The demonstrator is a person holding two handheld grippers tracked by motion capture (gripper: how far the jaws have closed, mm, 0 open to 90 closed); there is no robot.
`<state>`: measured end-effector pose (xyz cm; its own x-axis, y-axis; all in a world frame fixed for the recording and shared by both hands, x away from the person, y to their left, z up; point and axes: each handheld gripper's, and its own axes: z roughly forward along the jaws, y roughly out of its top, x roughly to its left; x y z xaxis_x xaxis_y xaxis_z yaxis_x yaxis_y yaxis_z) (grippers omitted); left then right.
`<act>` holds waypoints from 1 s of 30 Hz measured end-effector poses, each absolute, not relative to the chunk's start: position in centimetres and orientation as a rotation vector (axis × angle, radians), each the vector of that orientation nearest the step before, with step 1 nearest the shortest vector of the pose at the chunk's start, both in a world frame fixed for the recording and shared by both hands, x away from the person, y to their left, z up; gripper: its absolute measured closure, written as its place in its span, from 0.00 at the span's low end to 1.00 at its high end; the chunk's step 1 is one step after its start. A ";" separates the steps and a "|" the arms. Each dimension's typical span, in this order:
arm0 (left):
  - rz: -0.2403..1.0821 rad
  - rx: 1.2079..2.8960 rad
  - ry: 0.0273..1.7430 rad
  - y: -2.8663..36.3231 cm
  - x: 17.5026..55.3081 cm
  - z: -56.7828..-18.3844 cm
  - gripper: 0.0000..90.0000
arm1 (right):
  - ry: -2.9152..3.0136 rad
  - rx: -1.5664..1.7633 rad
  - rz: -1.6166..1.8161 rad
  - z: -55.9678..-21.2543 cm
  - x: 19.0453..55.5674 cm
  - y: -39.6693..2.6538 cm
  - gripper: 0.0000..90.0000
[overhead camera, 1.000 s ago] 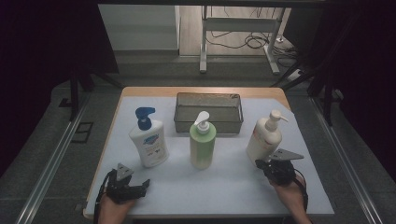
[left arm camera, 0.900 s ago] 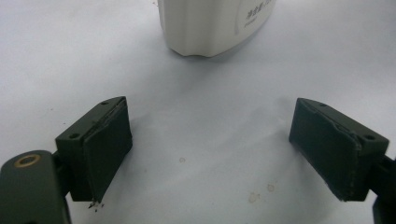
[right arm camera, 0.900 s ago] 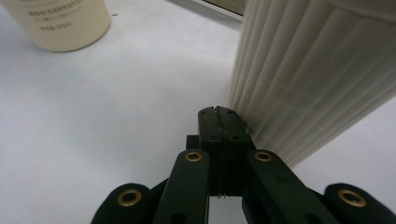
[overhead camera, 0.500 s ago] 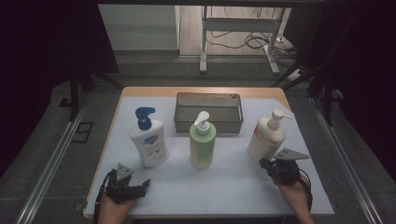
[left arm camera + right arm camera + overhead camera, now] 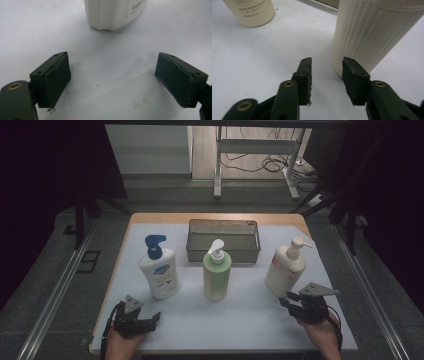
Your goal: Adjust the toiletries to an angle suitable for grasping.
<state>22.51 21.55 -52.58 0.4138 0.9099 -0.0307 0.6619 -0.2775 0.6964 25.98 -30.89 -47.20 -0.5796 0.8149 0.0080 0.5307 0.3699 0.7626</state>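
Note:
Three pump bottles stand in a row on the white table: a white one with a blue pump point(image 5: 159, 270), a green one point(image 5: 216, 275) and a cream one point(image 5: 285, 267). My left gripper point(image 5: 154, 317) rests near the front left edge, jaws wide open and empty point(image 5: 112, 82), with the white bottle's base point(image 5: 115, 12) ahead of it. My right gripper point(image 5: 291, 299) sits just in front of the cream bottle. Its jaws point(image 5: 327, 61) are open a narrow gap, nothing between them. The ribbed cream bottle point(image 5: 372, 32) stands right behind the right jaw.
A dark wire basket point(image 5: 223, 240) stands at the back middle of the table, behind the green bottle. Another bottle's base point(image 5: 249, 10) stands farther off to the left in the right gripper view. The table's front edge runs just under both hands.
The right hand and gripper have shifted slightly beside the cream bottle. The left gripper and the bottles have stayed put.

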 end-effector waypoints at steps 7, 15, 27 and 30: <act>0.503 2.036 1.328 21.6 22.5 -52.6 0.14 | 2.263 1.178 1.037 -46.5 25.5 -31.3 0.54; 0.502 2.035 1.328 21.6 22.5 -52.6 0.14 | 2.239 1.196 1.052 -45.2 25.4 -32.3 0.47; 0.502 2.035 1.328 21.6 22.5 -52.6 0.14 | 2.224 1.203 1.076 -42.7 26.3 -32.9 0.41; 0.503 2.035 1.328 21.6 22.5 -52.6 0.14 | 2.219 1.210 1.082 -42.4 26.7 -33.0 0.39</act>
